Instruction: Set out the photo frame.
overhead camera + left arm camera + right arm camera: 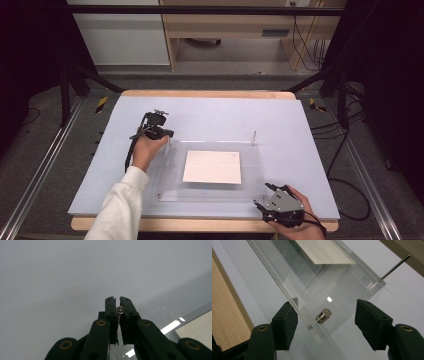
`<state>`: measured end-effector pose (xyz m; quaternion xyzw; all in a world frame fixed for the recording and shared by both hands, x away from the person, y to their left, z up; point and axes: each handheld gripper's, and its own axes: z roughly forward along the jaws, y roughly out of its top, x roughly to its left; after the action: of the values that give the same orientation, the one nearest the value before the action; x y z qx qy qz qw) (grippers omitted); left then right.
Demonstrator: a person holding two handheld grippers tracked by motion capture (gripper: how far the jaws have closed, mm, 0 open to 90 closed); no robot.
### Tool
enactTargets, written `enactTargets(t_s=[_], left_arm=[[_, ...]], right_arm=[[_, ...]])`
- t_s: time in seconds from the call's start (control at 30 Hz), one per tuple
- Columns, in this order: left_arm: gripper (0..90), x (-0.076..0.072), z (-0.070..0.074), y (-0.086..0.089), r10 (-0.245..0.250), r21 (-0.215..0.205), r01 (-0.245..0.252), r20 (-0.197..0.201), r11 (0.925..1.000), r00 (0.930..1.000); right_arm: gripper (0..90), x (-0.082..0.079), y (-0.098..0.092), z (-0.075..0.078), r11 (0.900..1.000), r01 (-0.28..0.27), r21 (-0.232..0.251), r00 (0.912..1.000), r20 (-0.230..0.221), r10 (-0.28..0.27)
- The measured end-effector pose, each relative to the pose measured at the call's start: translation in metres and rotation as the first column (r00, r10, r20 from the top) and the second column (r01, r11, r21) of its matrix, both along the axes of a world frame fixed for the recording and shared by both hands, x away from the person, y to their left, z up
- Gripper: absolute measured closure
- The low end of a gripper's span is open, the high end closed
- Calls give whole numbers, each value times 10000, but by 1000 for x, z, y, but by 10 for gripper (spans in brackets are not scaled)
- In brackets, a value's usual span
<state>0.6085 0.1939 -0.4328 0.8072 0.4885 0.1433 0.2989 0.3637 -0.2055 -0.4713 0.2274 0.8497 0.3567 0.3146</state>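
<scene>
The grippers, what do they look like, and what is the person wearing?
Both grippers, the left gripper and the right gripper, are black, with two blocky jaws and brass-coloured rivets. The right one carries a grey three-cornered plate on top. A black cable trails from the left one. The left arm wears a white sleeve.

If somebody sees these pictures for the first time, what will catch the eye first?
Probably the clear plate in the middle of the pale blue table, with a white sheet under it. Next, the left gripper at the plate's far left corner, shut on a thin metal pin. Then the right gripper at the near right corner, its jaws open on either side of a short metal stud.
</scene>
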Motion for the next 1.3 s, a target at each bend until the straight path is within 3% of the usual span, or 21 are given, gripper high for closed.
enactTargets(t_s=[0.17, 0.4, 0.8, 0.9, 1.0, 1.03, 1.07, 1.1, 1.17, 1.2, 1.3], left_arm=[[846, -1, 0, 0, -7, 21, 7, 60, 10000, 10000], [845, -1, 0, 1, -101, 33, 101, 52, 9999, 9999], [838, 0, -1, 2, -177, -120, 179, 180, 9998, 9997], [829, 0, -2, 3, -258, -42, 259, 311, 9997, 9992], [817, -3, -2, 2, -333, 22, 333, 696, 9994, 9970], [792, -5, -1, 3, -407, 125, 396, 1036, 9991, 9938], [758, -10, 4, 4, -308, -135, 333, 1537, 9994, 9876], [722, -10, 4, 4, -308, -135, 333, 1537, 9994, 9876], [694, -22, 13, 7, -507, -268, 581, 2217, 9980, 9738], [667, -22, 13, 7, -507, -268, 581, 2217, 9980, 9738], [617, -41, 25, 11, -848, -403, 1008, 2919, 9941, 9527]], right_arm=[[376, -1, 0, -1, 9999, -115, 9, 9997, 227, 114], [365, 1, -1, -3, 9997, -248, 7, 9995, 193, 248], [468, -2, 0, 9, 9988, -483, -112, 9965, 684, 490], [493, -2, 0, 13, 9986, -520, -88, 9951, 839, 525], [501, -2, 0, 15, 9985, -535, -56, 9950, 842, 538], [508, -2, 0, 17, 9986, -536, -47, 9949, 854, 538], [511, -1, 0, 18, 9984, -569, -51, 9946, 868, 571], [513, -1, -1, 19, 9982, -597, -52, 9944, 871, 599], [525, -1, 0, 22, 9983, -589, -23, 9944, 873, 588], [525, -1, 0, 22, 9983, -589, -23, 9944, 873, 588], [540, 1, -1, 28, 9986, -530, 91, 9944, 924, 519]])
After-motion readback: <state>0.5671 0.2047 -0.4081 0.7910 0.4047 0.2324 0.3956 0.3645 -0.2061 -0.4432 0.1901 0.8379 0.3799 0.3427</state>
